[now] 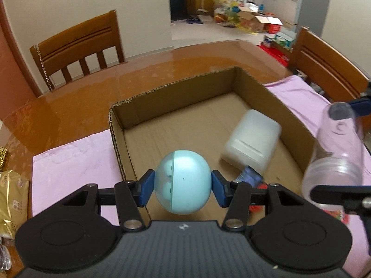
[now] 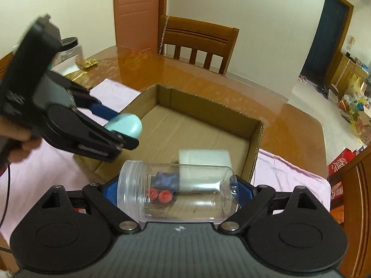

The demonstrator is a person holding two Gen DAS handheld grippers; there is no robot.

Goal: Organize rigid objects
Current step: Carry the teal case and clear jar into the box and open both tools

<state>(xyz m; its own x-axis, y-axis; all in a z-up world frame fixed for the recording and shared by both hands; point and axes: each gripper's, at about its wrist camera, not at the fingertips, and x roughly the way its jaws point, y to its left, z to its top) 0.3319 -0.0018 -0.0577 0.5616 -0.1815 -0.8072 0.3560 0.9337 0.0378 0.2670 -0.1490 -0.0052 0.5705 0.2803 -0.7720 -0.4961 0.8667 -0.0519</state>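
A light blue egg-shaped capsule (image 1: 183,180) is pinched between the blue pads of my left gripper (image 1: 183,186), above the near left part of an open cardboard box (image 1: 250,81). From the right wrist view the same capsule (image 2: 126,125) and left gripper (image 2: 116,125) hang over the box's left wall. My right gripper (image 2: 178,188) is shut end to end on a clear lidless plastic jar (image 2: 180,190) lying sideways, above the box's (image 2: 255,139) near edge. Inside the box lie a white plastic container (image 1: 252,141) and a blue toy with red wheels (image 2: 164,185).
The box rests on a pink cloth (image 1: 74,157) on a glossy brown table (image 1: 92,88). Wooden chairs (image 1: 78,48) stand at the far side and the right. Gold packaging (image 1: 11,194) lies left of the cloth, and a lidded clear jar (image 2: 69,51) stands at the table's far left.
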